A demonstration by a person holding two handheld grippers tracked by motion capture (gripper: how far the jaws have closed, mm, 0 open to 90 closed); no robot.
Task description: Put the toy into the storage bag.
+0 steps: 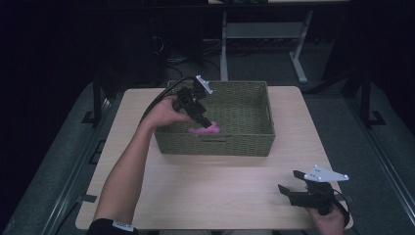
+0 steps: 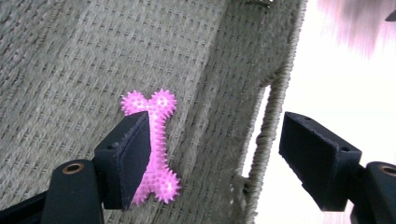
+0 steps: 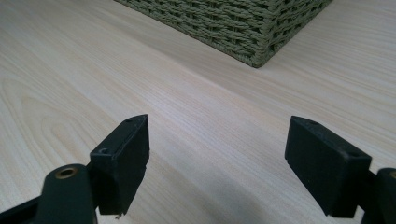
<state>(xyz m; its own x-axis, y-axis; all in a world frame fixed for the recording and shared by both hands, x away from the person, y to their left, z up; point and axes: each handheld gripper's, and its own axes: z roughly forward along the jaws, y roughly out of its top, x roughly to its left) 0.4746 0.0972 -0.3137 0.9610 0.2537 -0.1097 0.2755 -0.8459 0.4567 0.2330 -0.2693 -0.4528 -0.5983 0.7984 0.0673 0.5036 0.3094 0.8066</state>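
high view: left gripper (image 1: pixel 208 122) over the green woven wicker basket (image 1: pixel 254 142), jaws spread, grasping nothing.
pink spiky rubber bone toy (image 1: pixel 205 130) lies on the basket floor near its front wall; right gripper (image 1: pixel 289 182) released, hovering over the pale wooden table (image 1: pixel 220 191).

Both grippers are black with blocky, flat jaws. The left gripper (image 1: pixel 205 122) and right gripper (image 1: pixel 288 182) each carry a grey three-cornered plate and a black cable. The person's arms are bare.
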